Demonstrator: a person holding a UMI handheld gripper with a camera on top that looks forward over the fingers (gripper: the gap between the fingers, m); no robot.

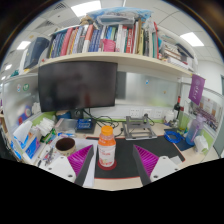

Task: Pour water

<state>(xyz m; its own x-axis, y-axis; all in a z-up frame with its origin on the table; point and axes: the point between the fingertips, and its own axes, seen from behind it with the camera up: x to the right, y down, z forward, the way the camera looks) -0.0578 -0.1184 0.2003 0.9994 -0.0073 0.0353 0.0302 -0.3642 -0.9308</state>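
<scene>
A bottle point(106, 147) of orange liquid with an orange cap and a white label stands upright on a black mat point(125, 165). It is between the fingers of my gripper point(113, 160), nearer the left finger, with a gap on each side. The gripper is open, and its magenta pads point(87, 162) flank the bottle without touching it. To the left of the left finger, a dark red cup point(65, 146) sits on the white desk point(58, 166). I cannot see what is inside the cup.
A dark monitor point(78, 86) stands behind the bottle under a shelf of books point(105, 40). Small items and boxes crowd the desk at left point(30, 135) and right point(180, 135). A metal fixture point(138, 127) lies beyond the mat.
</scene>
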